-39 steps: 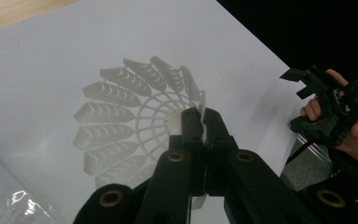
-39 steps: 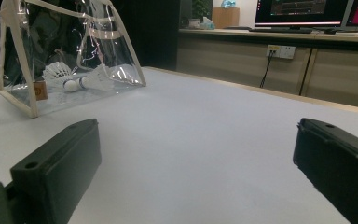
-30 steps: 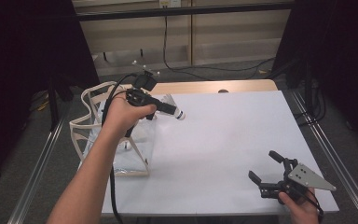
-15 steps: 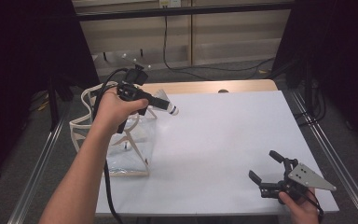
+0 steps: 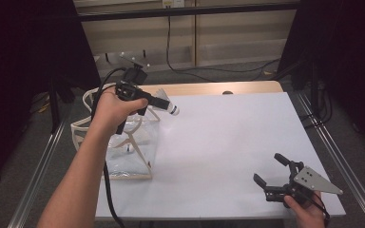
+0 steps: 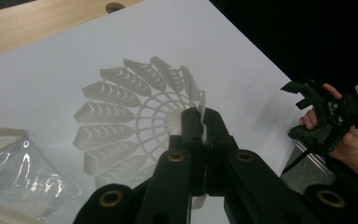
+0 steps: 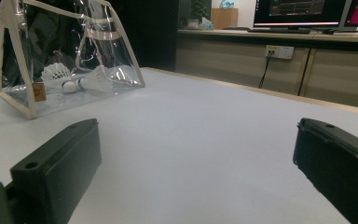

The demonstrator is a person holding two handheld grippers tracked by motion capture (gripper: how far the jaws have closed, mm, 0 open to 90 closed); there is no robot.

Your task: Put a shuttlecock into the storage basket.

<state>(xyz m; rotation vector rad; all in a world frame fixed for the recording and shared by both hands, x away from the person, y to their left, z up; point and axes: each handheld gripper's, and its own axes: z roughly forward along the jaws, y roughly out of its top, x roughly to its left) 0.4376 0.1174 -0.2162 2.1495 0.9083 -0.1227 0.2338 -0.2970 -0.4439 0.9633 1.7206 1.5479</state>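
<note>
A white plastic shuttlecock (image 5: 166, 103) with a lattice skirt hangs in the air, clamped at its skirt rim and lying nearly level, its cork nose apparently pointing away over the desk (image 5: 228, 142), just inside the desk's far left corner.

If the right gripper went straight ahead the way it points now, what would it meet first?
Probably nothing soon: the right gripper, jaws open, looks along the bare white table. The clear bag stands off to the left of that line, though depth is uncertain.

left gripper (image 5: 148, 100) – shuttlecock (image 5: 165, 103) carried toward bag (image 5: 123, 142)
</note>
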